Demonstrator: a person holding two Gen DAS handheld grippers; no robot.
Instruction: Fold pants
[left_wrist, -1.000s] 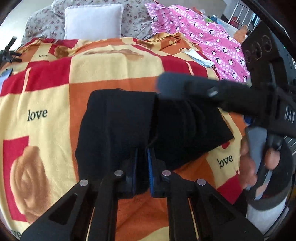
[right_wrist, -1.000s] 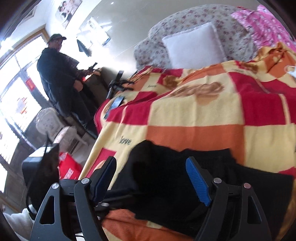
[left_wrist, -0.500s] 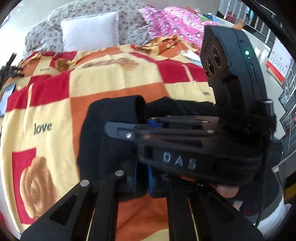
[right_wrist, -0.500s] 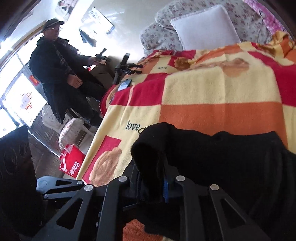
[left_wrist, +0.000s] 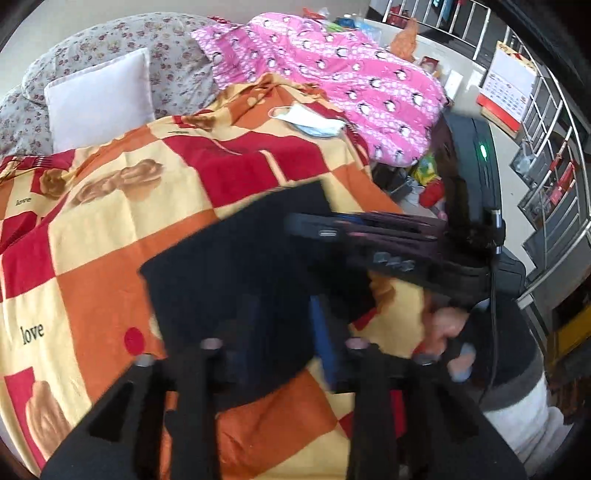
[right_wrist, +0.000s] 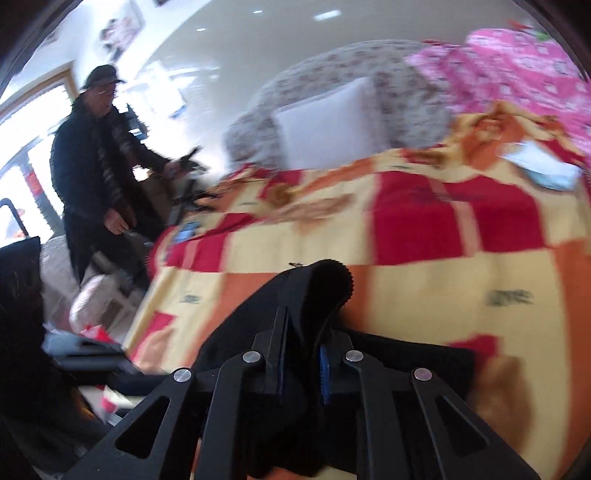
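The black pants (left_wrist: 236, 266) lie folded on a checked red, orange and yellow blanket (left_wrist: 110, 229) on the bed. In the left wrist view my left gripper (left_wrist: 282, 325) stands over the near edge of the pants with its jaws apart; the picture is blurred. My right gripper (right_wrist: 303, 350) is shut on a bunched fold of the pants (right_wrist: 317, 291) and holds it lifted above the blanket. The right gripper also shows in the left wrist view (left_wrist: 388, 240), reaching across the pants from the right.
A white pillow (left_wrist: 99, 99) and flowered quilt lie at the bed's head. A pink penguin-print cover (left_wrist: 332, 81) and a face mask (left_wrist: 314, 122) are at the far right. A person in black (right_wrist: 99, 177) stands left of the bed. Metal racks (left_wrist: 546, 177) stand right.
My left gripper has opened and let go of the pants. My right gripper, shut on the fold, has lifted it and carried it toward the right. Both views swung right.
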